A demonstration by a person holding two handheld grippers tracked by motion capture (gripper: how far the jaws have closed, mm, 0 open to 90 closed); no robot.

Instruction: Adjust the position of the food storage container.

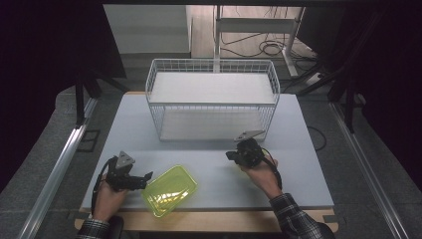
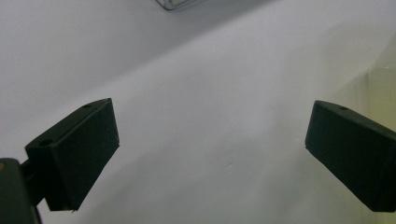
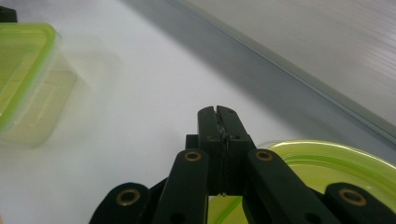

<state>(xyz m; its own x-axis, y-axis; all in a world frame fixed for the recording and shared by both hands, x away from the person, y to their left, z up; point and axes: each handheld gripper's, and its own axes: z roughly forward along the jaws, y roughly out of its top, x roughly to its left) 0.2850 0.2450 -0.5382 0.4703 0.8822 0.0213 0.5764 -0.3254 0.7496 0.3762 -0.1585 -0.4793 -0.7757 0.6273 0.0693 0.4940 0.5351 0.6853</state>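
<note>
Hiding most of a green lid [image 3: 327,172] beneath it, the right gripper [image 3: 218,112] is clenched empty; the left gripper [image 2: 210,149] gapes beside the green container [image 1: 170,190] on the desk [image 1: 298,169].

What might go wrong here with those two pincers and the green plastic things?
The right gripper is shut on the green lid by a thin edge hold; the lid might slip or tilt. The left gripper stands open beside the green container, not gripping it, so the container may slide when the lid is pressed on.
</note>
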